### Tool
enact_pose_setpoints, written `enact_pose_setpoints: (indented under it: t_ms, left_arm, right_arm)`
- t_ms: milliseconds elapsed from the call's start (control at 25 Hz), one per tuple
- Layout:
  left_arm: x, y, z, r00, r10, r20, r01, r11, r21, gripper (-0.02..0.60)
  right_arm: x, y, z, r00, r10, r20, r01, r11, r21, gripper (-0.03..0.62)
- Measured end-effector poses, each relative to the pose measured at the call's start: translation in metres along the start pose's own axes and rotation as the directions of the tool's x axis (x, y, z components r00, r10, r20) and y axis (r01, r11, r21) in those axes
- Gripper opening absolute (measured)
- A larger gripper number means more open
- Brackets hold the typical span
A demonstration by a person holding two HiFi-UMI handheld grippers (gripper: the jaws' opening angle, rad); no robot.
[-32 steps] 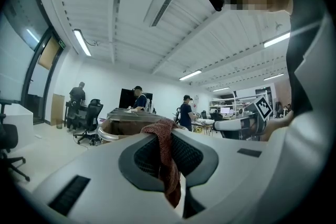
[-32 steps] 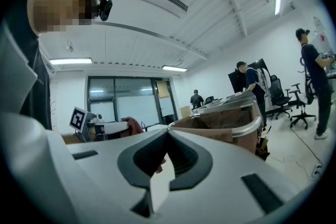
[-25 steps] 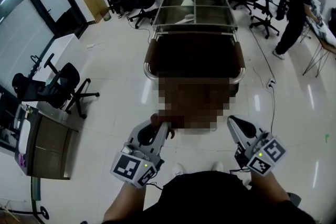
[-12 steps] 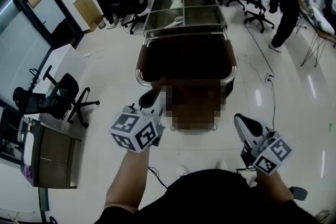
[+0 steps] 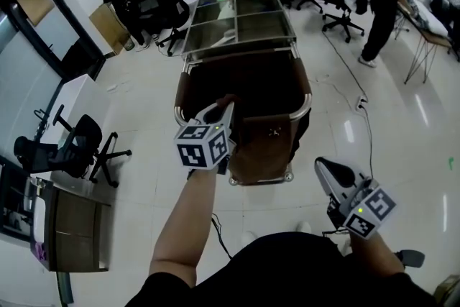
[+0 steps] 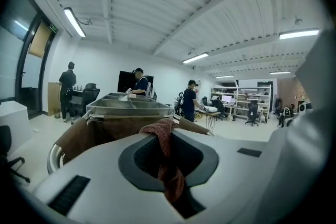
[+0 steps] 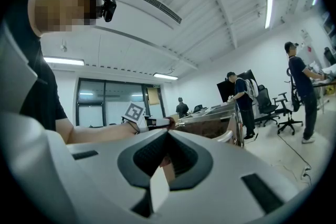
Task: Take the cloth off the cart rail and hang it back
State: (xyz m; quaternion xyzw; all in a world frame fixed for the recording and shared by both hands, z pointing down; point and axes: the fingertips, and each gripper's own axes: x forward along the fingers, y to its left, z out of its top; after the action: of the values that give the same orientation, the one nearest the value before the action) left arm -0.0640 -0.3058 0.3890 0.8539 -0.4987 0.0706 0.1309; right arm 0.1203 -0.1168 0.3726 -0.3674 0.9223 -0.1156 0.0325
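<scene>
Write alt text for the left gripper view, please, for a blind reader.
The left gripper is shut on a reddish-brown textured cloth, in front of a steel tray cart with brown fabric over its rail; people stand beyond.

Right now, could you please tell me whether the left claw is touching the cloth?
Touching. The left gripper view shows the reddish-brown cloth pinched between the closed jaws of the left claw, bunching over their tips.

Rust-red cloth [image 6: 168,168], pinched in left tool [image 6: 166,132]
</scene>
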Motion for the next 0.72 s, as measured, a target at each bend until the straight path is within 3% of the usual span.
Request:
enact_pose_setpoints:
  t_ms: [160, 200, 280, 480, 600, 720]
  left_arm:
    - [0.021, 0.009, -0.009, 1.000, 0.000, -0.028, -0.001, 1.000, -0.009, 0.031]
    - [0.024, 0.009, -0.010, 0.999, -0.010, -0.032, 0.010, 1.000, -0.010, 0.054]
    - [0.027, 0.006, -0.009, 0.999, -0.029, -0.030, 0.028, 1.000, -0.008, 0.159]
    - [0.028, 0.004, -0.009, 0.998, -0.028, -0.048, 0.029, 0.999, 0.015, 0.164]
    - [0.031, 0.003, -0.015, 0.991, -0.044, -0.129, 0.053, 0.996, 0.065, 0.164]
    - [0.030, 0.008, -0.015, 0.979, -0.069, -0.193, 0.084, 0.994, 0.068, 0.164]
  right_arm:
    - [0.001, -0.004, 0.000, 1.000, -0.011, -0.004, 0.011, 1.000, 0.002, 0.011]
    - [0.001, -0.005, 0.001, 1.000, -0.015, -0.005, 0.015, 1.000, 0.003, 0.011]
    - [0.001, -0.008, 0.001, 1.000, -0.021, -0.007, 0.021, 1.000, 0.005, 0.011]
    - [0.001, -0.011, -0.001, 1.000, -0.029, -0.007, 0.029, 1.000, 0.009, 0.011]
    - [0.001, -0.012, -0.002, 1.000, -0.029, -0.008, 0.029, 1.000, 0.010, 0.011]
    - [0.001, -0.012, -0.003, 1.000, -0.029, -0.010, 0.029, 1.000, 0.012, 0.011]
